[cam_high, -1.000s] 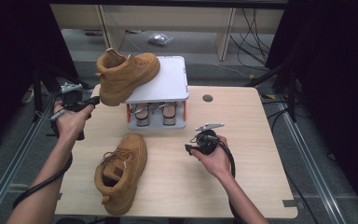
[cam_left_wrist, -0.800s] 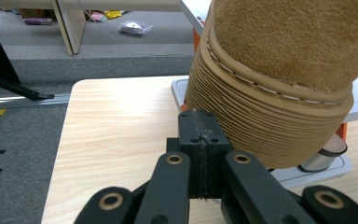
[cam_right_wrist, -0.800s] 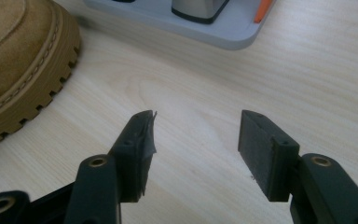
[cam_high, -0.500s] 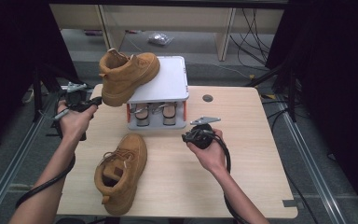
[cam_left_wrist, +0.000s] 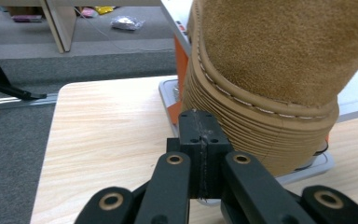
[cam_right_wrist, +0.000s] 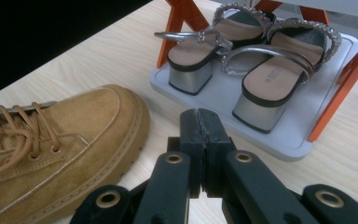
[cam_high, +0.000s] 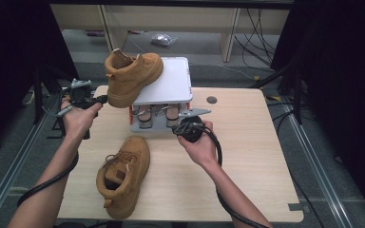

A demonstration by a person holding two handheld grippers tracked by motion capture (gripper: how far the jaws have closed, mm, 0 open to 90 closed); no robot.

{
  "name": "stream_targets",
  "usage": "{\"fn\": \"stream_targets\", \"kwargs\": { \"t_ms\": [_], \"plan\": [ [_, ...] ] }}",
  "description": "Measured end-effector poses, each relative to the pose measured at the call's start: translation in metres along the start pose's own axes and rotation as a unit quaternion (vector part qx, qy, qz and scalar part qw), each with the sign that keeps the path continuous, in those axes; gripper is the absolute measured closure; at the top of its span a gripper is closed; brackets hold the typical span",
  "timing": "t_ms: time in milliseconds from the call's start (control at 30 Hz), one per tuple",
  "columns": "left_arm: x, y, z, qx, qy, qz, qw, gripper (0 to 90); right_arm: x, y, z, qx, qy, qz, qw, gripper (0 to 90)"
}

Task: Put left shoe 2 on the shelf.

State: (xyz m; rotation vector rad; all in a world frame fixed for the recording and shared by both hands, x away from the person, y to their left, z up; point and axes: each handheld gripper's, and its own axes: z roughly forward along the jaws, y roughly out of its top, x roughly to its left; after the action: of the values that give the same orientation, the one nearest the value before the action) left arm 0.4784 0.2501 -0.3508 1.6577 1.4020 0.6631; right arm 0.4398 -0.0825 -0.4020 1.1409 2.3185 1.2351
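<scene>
1. High view, nearest me: one tan suede boot (cam_high: 122,175) lies on the wooden desk (cam_high: 256,156), between my two forearms. Its long axis runs from the near left to the far right, with the toe pointing away toward the rack and the open collar toward me. It has a ridged rubber sole and tan laces.
2. My right hand-held gripper (cam_high: 186,127) sits just past that boot's toe, near the rack's lower level. Its jaws have just been closing and now meet, pressed together with nothing between them, as the right gripper view shows (cam_right_wrist: 200,135).
3. My left hand-held gripper (cam_high: 88,97) is at the left edge of the desk. In the left gripper view its jaws (cam_left_wrist: 200,140) are clenched together right against the heel end of the second boot; I cannot tell whether they pinch any of it.
4. That second tan boot (cam_high: 129,78) rests tilted on the white top of the rack, its heel hanging off the left edge toward my left hand-held gripper and its toe pointing right and away. That makes two boots.
5. One two-level shoe rack (cam_high: 171,85), with white shelves and orange legs, stands at the far middle of the desk.
6. On its lower shelf stand two silver block-heeled sandals (cam_right_wrist: 242,70) with beaded straps, side by side.
</scene>
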Motion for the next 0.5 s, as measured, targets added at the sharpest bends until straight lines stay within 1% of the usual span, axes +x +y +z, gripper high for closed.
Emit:
{"fn": "stream_targets", "kwargs": {
  "t_ms": [33,67,100,133,200,233,267,300,333,367,400,433,467,500],
  "plan": [
    [-0.002,0.000,0.001,0.001,-0.003,0.000,1.0000,89.8,0.000,0.000,0.000,-0.003,0.000,-0.003,1.0000,90.0],
    [-0.004,0.001,0.002,-0.001,-0.006,0.001,1.0000,89.7,0.000,0.000,0.000,-0.003,0.000,0.000,1.0000,90.0],
    [-0.007,0.001,0.003,0.002,-0.007,0.003,1.0000,89.7,-0.001,0.000,0.000,-0.005,-0.001,-0.004,1.0000,90.0],
    [-0.010,0.002,0.004,0.001,-0.004,0.009,1.0000,89.8,-0.001,0.000,0.001,-0.005,0.001,-0.002,1.0000,90.0],
    [-0.016,0.004,0.007,0.006,-0.010,0.012,0.9999,89.7,-0.001,-0.001,0.000,-0.001,0.001,0.005,1.0000,90.0],
    [-0.017,0.004,0.008,0.008,-0.013,0.014,0.9998,89.7,-0.002,-0.001,0.000,-0.003,-0.001,0.001,1.0000,90.0],
    [-0.020,0.005,0.009,0.007,-0.015,0.013,0.9998,89.7,-0.002,-0.001,-0.001,-0.003,0.000,0.003,1.0000,90.0],
    [-0.023,0.005,0.011,0.008,-0.016,0.016,0.9997,89.7,-0.003,-0.002,0.000,-0.009,0.001,-0.004,1.0000,90.0],
    [-0.024,0.006,0.012,0.008,-0.017,0.017,0.9997,89.8,-0.003,-0.002,-0.001,-0.009,0.000,-0.001,1.0000,90.0],
    [-0.027,0.006,0.013,0.009,-0.018,0.017,0.9996,89.8,-0.005,-0.002,0.000,-0.011,0.002,-0.011,0.9999,90.0],
    [-0.028,0.007,0.014,0.010,-0.020,0.017,0.9996,89.8,-0.004,-0.002,-0.002,-0.008,0.003,-0.003,1.0000,90.0],
    [-0.030,0.007,0.015,0.011,-0.021,0.017,0.9996,89.7,-0.003,-0.002,-0.003,-0.006,0.000,0.011,0.9999,90.0],
    [-0.032,0.008,0.017,0.010,-0.021,0.019,0.9995,89.7,-0.003,-0.003,-0.003,-0.005,0.000,0.010,0.9999,90.0],
    [-0.034,0.008,0.018,0.010,-0.021,0.019,0.9995,89.7,-0.004,-0.003,-0.004,-0.003,-0.004,0.004,1.0000,90.0]
  ]
}}
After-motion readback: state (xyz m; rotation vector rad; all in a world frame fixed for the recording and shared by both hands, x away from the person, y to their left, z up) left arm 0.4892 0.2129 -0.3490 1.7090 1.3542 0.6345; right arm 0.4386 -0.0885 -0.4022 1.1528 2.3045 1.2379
